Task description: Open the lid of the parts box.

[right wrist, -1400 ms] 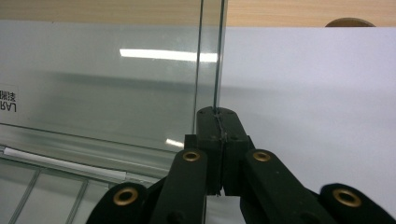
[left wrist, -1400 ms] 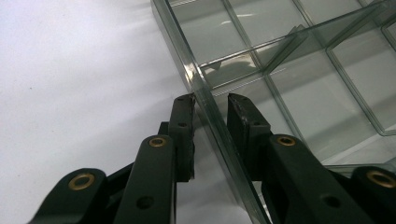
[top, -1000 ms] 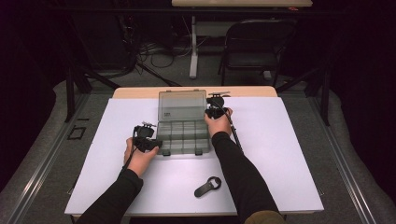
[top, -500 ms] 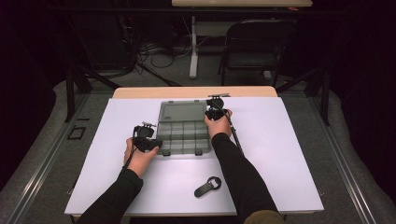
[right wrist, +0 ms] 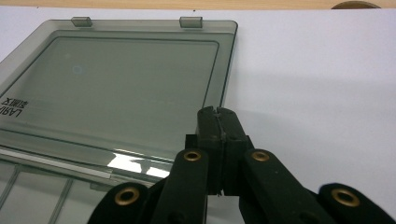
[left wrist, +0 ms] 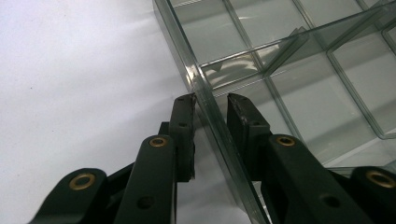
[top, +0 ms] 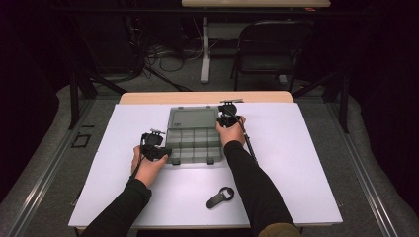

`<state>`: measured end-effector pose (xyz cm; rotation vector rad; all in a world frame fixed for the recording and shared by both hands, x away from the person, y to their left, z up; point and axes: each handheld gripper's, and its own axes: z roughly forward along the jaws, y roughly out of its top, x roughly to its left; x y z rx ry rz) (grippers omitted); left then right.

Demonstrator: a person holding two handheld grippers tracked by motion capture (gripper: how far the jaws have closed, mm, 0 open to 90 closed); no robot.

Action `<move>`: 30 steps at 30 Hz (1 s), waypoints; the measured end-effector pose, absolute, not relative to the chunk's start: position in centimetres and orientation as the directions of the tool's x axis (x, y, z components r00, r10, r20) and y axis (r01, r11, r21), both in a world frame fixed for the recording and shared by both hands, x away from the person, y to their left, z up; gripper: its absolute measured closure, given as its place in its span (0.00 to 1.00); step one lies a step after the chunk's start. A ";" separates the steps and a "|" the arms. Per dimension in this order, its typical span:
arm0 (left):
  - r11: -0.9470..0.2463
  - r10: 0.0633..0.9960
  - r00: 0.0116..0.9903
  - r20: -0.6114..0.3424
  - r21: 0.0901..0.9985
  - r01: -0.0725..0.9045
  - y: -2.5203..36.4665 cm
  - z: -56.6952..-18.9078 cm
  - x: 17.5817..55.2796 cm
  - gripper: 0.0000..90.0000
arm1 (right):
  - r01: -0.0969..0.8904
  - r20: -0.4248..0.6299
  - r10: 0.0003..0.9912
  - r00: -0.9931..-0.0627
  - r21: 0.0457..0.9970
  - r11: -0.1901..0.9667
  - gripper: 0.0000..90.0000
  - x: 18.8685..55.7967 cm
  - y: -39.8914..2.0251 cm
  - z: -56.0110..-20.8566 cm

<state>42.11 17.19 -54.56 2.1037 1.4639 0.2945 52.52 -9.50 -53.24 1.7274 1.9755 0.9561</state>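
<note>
A smoky clear organiser box (top: 193,145) with several empty compartments lies mid-table, its lid (top: 191,118) laid back flat behind it. My left gripper (top: 164,153) is at the box's left side. In the left gripper view my left gripper (left wrist: 211,100) has its jaws on either side of the box's clear side wall (left wrist: 194,77), closed on it, with the compartments (left wrist: 299,93) to the right. My right gripper (top: 223,120) is at the lid's right edge. In the right gripper view my right gripper (right wrist: 218,112) is shut with nothing in it, just above the lid (right wrist: 130,84) near its right rim.
A black handle-shaped tool with a ring end (top: 220,197) lies on the white table cover (top: 306,163) near the front. Both forearms reach in from the bottom. A black folding chair (top: 269,44) and cables stand beyond the table's far edge.
The lid stood tilted up a second ago and has since dropped back flat onto the table. Both grippers have kept their places.
</note>
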 end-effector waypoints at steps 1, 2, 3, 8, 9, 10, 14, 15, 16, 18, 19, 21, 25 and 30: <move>-0.253 0.914 0.383 -0.131 0.554 0.793 17.2 -54.6 42.1 0.81 | 0.732 0.167 0.966 -0.198 0.681 0.032 1.00 52.5 -9.5 -53.2; -0.253 0.915 0.383 -0.129 0.554 0.793 17.2 -54.6 42.1 0.81 | 0.732 0.167 0.967 -0.195 0.680 0.031 1.00 52.5 -9.4 -53.2; -0.254 0.915 0.383 -0.127 0.555 0.792 17.2 -54.6 42.1 0.81 | 0.729 0.162 0.967 -0.198 0.684 0.035 1.00 52.5 -9.4 -53.2; -0.257 0.914 0.385 -0.124 0.558 0.789 17.2 -54.6 42.1 0.80 | 0.724 0.155 0.967 -0.201 0.689 0.040 1.00 52.4 -9.4 -53.2; -0.256 0.914 0.385 -0.125 0.558 0.790 17.2 -54.6 42.1 0.80 | 0.724 0.153 0.967 -0.202 0.688 0.042 1.00 52.4 -9.4 -53.2; -0.256 0.914 0.386 -0.127 0.558 0.789 17.2 -54.6 42.1 0.79 | 0.723 0.155 0.967 -0.203 0.690 0.042 1.00 52.3 -9.4 -53.2; -0.268 0.911 0.397 -0.114 0.568 0.778 17.1 -54.4 42.0 0.70 | 0.713 0.148 0.963 -0.223 0.699 0.058 0.93 52.0 -9.7 -53.0; -0.263 0.910 0.397 -0.120 0.573 0.776 17.2 -54.4 42.0 0.68 | 0.707 0.151 0.961 -0.230 0.705 0.058 0.90 51.8 -9.8 -52.9; -0.260 0.908 0.399 -0.126 0.576 0.775 17.2 -54.3 42.0 0.65 | 0.702 0.155 0.959 -0.238 0.709 0.060 0.87 51.7 -10.0 -52.7; -0.267 0.904 0.409 -0.124 0.584 0.766 17.3 -54.0 41.8 0.61 | 0.688 0.155 0.955 -0.252 0.723 0.064 0.81 51.4 -10.2 -52.4; -0.272 0.903 0.414 -0.116 0.592 0.759 17.4 -53.9 41.8 0.60 | 0.680 0.152 0.953 -0.263 0.730 0.071 0.79 51.2 -10.3 -52.2; -0.280 0.899 0.425 -0.108 0.606 0.744 17.6 -53.6 41.7 0.58 | 0.661 0.131 0.951 -0.279 0.744 0.092 0.76 50.6 -10.3 -51.8; -0.279 0.888 0.447 -0.111 0.642 0.714 18.0 -52.8 41.4 0.57 | 0.620 0.088 0.939 -0.333 0.771 0.148 0.70 49.6 -10.5 -50.8; -0.280 0.871 0.479 -0.106 0.694 0.664 18.1 -51.8 41.1 0.57 | 0.588 0.069 0.925 -0.373 0.789 0.178 0.67 48.6 -10.7 -49.7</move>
